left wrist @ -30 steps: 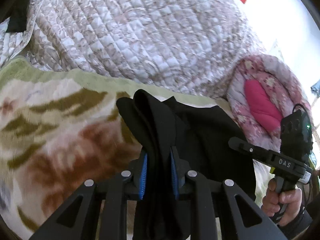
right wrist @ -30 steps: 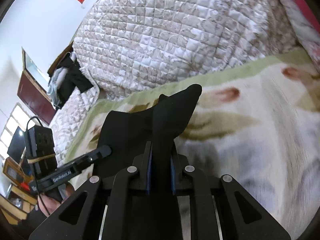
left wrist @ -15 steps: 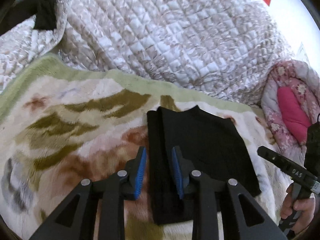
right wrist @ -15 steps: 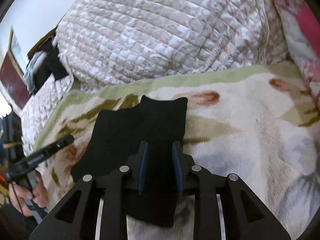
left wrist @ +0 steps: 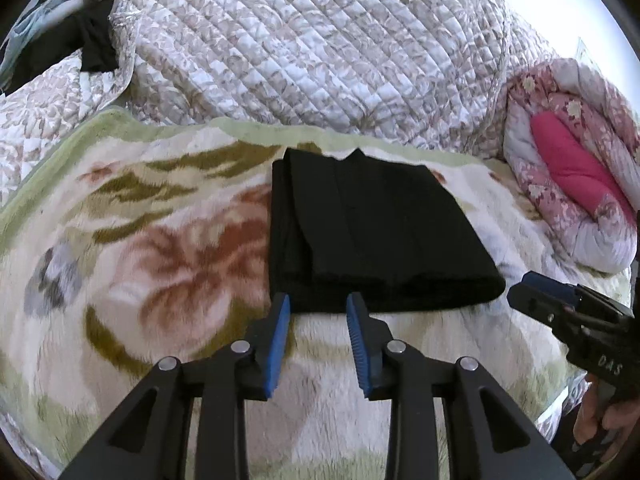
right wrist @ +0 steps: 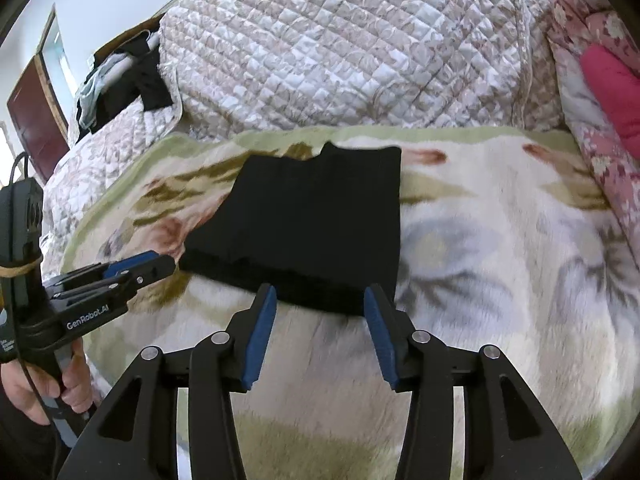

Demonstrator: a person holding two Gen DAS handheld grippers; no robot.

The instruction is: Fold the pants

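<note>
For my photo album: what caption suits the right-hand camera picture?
Open right gripper just short of folded black pants on a floral blanket.

Bed [left wrist: 168, 360] covered by plush floral blanket [left wrist: 120, 264], cream with green border and rust, olive and grey-blue blooms. Folded black pants [left wrist: 372, 236] lying flat on blanket near far edge, squared into compact rectangle, left side showing stacked layers, small notch along far hem. Seen from right wrist view as same dark rectangle [right wrist: 316, 216] on blanket [right wrist: 500, 264]. Beyond blanket's green border, bulky quilted comforter [left wrist: 312, 48] in white and beige heaped on bed. At right end, rolled pink floral quilt [left wrist: 572, 168] with magenta lining resting against blanket edge. Dark clothing [left wrist: 92, 44] piled at far left, behind comforter.
</note>
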